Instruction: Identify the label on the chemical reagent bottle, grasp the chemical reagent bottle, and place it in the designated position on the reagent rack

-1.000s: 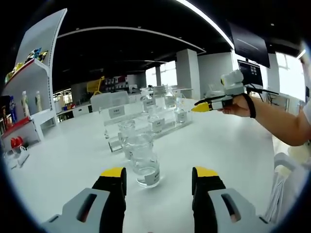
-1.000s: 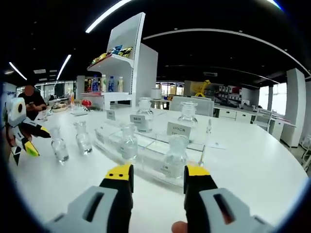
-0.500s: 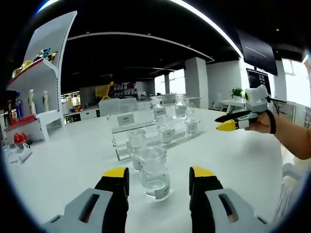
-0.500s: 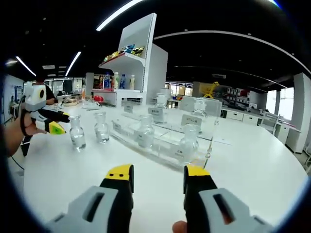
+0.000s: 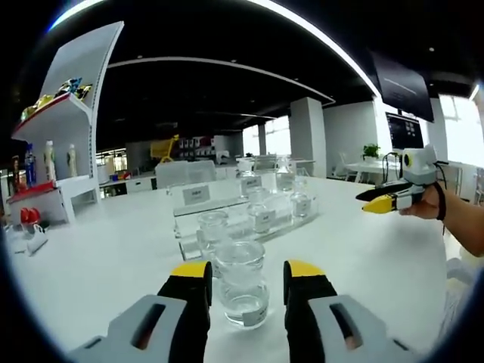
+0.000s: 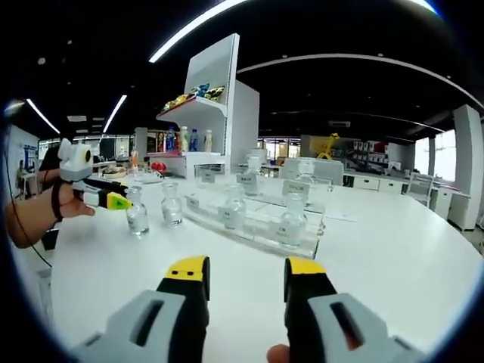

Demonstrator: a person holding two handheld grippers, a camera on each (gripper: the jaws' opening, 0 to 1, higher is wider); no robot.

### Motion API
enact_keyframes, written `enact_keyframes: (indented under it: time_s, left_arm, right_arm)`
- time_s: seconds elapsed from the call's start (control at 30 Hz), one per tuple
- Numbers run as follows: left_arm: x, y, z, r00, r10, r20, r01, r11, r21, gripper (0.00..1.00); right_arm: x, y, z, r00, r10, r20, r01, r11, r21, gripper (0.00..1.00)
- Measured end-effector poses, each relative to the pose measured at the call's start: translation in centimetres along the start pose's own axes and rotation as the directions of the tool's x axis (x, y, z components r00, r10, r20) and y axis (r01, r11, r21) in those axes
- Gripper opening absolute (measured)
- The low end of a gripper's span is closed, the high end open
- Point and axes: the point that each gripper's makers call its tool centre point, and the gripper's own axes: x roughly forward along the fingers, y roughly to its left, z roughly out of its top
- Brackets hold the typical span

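A clear glass reagent bottle [image 5: 242,293] with a white label stands on the white table, between the jaws of my left gripper [image 5: 247,269], which is open around it. Just behind it stands a second bottle [image 5: 212,227]. Farther back is the clear acrylic reagent rack [image 5: 198,195] with label plates and several bottles in it. In the right gripper view the left gripper [image 6: 115,195] reaches the nearer bottle [image 6: 137,214] of the pair, left of the rack [image 6: 261,231]. My right gripper [image 6: 245,268] is open and holds nothing. It hovers at the right [image 5: 375,200] in the left gripper view.
A tall white shelf unit [image 5: 64,144] [image 6: 219,106] with coloured bottles stands beyond the table's far side. The white tabletop [image 6: 393,272] stretches wide to the right of the rack. A person's forearm [image 5: 465,231] holds the right gripper.
My left gripper has come forward so the near bottle now sits between its jaws, which have narrowed. The right gripper has drawn back from the rack, which looks smaller now.
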Motion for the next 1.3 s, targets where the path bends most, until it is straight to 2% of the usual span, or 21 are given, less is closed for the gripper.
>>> enact_keyframes:
  time_s: [0.47, 0.6, 1.03, 1.13, 1.3]
  left_arm:
    - [0.6, 0.3, -0.1, 1.0, 0.01, 0.012, -0.01, 1.0, 0.001, 0.3]
    - [0.8, 0.4, -0.2, 1.0, 0.014, 0.019, -0.014, 1.0, 0.006, 0.26]
    - [0.5, -0.8, -0.1, 0.999, -0.026, 0.04, 0.026, 1.0, 0.01, 0.23]
    - [0.6, -0.4, 0.0, 0.999, -0.019, 0.038, 0.02, 0.999, -0.026, 0.23]
    - [0.6, -0.3, 0.0, 0.999, -0.023, 0.037, 0.024, 1.0, -0.02, 0.23]
  right_arm:
    - [-1.9, 0.4, -0.2, 1.0, -0.013, 0.009, 0.013, 1.0, -0.001, 0.36]
    - [-2.4, 0.7, 0.0, 1.0, -0.011, 0.015, 0.011, 1.0, -0.002, 0.36]
    - [-3.2, 0.7, -0.6, 1.0, -0.017, 0.009, 0.017, 1.0, 0.007, 0.35]
    - [-3.5, 1.2, -0.4, 1.0, 0.001, 0.011, -0.002, 1.0, 0.016, 0.35]
    - [-4.0, 1.2, -0.3, 1.0, 0.011, 0.021, -0.012, 0.999, 0.039, 0.35]
